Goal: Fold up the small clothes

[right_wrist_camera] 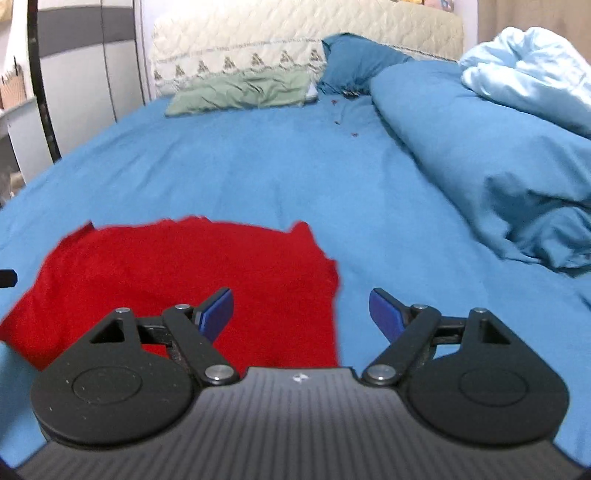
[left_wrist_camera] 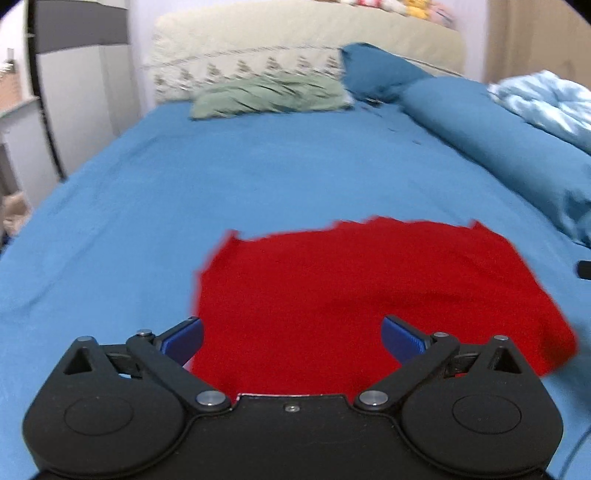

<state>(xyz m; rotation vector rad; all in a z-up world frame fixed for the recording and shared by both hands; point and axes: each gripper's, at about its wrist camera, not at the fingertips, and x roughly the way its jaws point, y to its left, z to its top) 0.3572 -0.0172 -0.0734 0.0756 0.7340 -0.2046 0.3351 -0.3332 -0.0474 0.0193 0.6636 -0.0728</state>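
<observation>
A small red garment (left_wrist_camera: 369, 295) lies spread flat on the blue bed sheet (left_wrist_camera: 258, 177). My left gripper (left_wrist_camera: 291, 338) is open and empty, hovering over the garment's near left part. In the right wrist view the same red garment (right_wrist_camera: 177, 280) lies at lower left. My right gripper (right_wrist_camera: 301, 314) is open and empty, over the garment's near right edge, with its right finger above bare sheet (right_wrist_camera: 295, 177).
A green pillow (left_wrist_camera: 269, 98) and a blue pillow (left_wrist_camera: 376, 72) lie by the cream headboard (right_wrist_camera: 295, 33). A rolled blue duvet (right_wrist_camera: 480, 155) and a pale blue blanket (right_wrist_camera: 532, 70) fill the right side. A wardrobe (left_wrist_camera: 74, 92) stands left of the bed.
</observation>
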